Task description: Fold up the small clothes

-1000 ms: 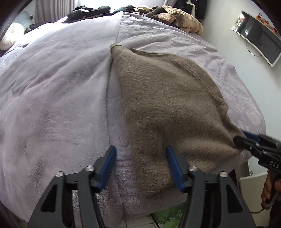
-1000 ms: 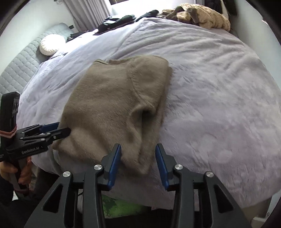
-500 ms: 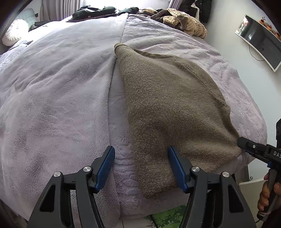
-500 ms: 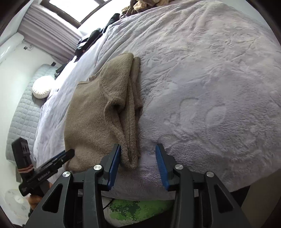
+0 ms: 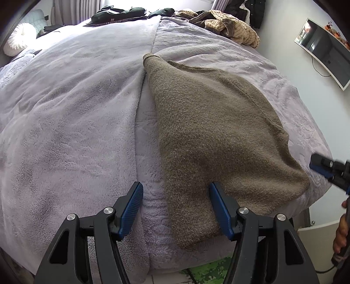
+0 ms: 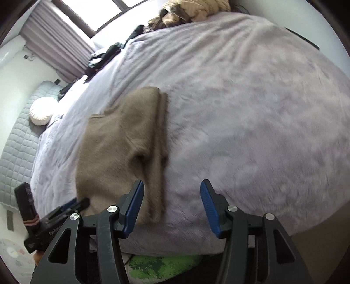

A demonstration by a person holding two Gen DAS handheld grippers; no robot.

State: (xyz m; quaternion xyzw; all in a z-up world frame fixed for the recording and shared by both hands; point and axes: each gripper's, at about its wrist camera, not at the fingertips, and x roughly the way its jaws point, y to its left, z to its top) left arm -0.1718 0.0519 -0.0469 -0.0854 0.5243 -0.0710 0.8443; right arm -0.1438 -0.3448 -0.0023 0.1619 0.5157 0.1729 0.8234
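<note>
A brown knitted sweater [image 5: 218, 131] lies folded lengthwise on the lavender blanket [image 5: 76, 131], near the bed's front edge. My left gripper [image 5: 176, 196] is open over the sweater's near left corner; the corner lies between the jaws, and the pads do not press it. In the right wrist view the sweater [image 6: 122, 148] shows its doubled long edge. My right gripper [image 6: 171, 190] hangs at the sweater's near right corner with its jaws opening. The sweater's edge and bare blanket [image 6: 251, 131] lie below them, ungripped. Each gripper shows in the other's view: right gripper [image 5: 323, 168], left gripper [image 6: 72, 205].
A heap of tan clothes [image 5: 231, 28] and dark clothes [image 5: 122, 13] lies at the bed's far end. A round white cushion [image 5: 19, 39] sits far left. A screen [image 5: 323, 50] hangs on the right wall. A green rug [image 6: 157, 264] lies below the bed's front edge.
My right gripper's jaws have spread wider, and it has rolled and shifted right, off the sweater's corner. In the left view it has drawn back toward the right edge. The left gripper is unchanged.
</note>
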